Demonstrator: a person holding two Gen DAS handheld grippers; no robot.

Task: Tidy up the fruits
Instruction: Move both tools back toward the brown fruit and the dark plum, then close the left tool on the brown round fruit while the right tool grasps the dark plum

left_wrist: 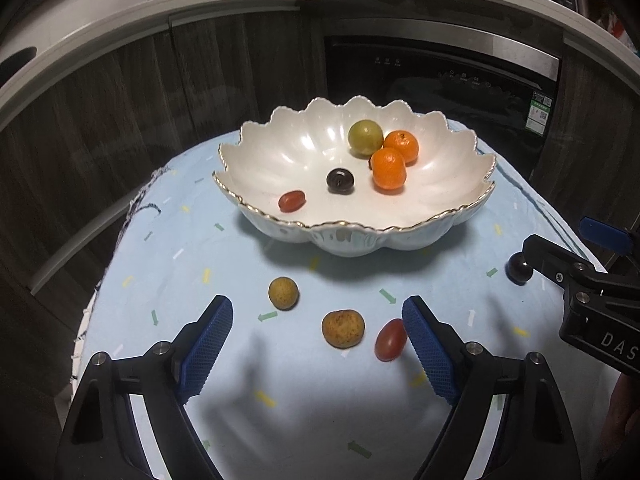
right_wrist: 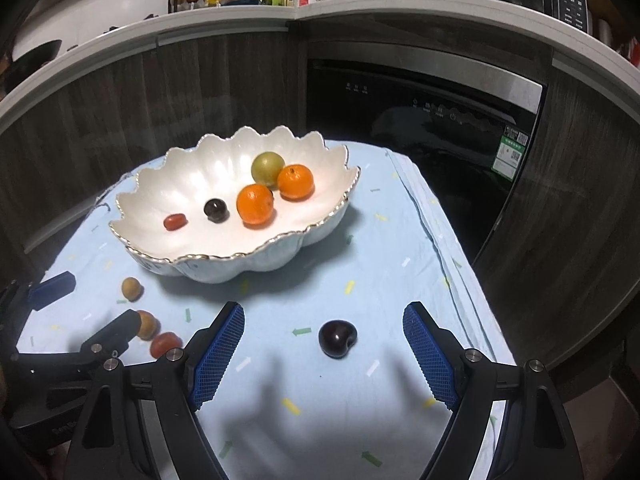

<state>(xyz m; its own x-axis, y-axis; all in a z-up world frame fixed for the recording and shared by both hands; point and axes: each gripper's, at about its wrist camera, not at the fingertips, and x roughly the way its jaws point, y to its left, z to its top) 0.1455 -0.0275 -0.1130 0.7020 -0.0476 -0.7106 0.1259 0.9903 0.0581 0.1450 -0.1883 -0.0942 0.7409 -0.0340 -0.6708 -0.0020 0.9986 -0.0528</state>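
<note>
Left tongs [left_wrist: 318, 322]: two black angular plastic arms, each tipped with a blue pad with fine grid texture, round silver screws at the joints. Right tongs [right_wrist: 323, 330]: same build, black arms, blue gridded pads, silver screws. White letters "DAS" printed on the right unit's black body, seen from left wrist.

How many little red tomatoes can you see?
2. One red tomato lies inside the white bowl, near its left front rim. The other lies on the blue cloth in front. None seems hidden.
</note>
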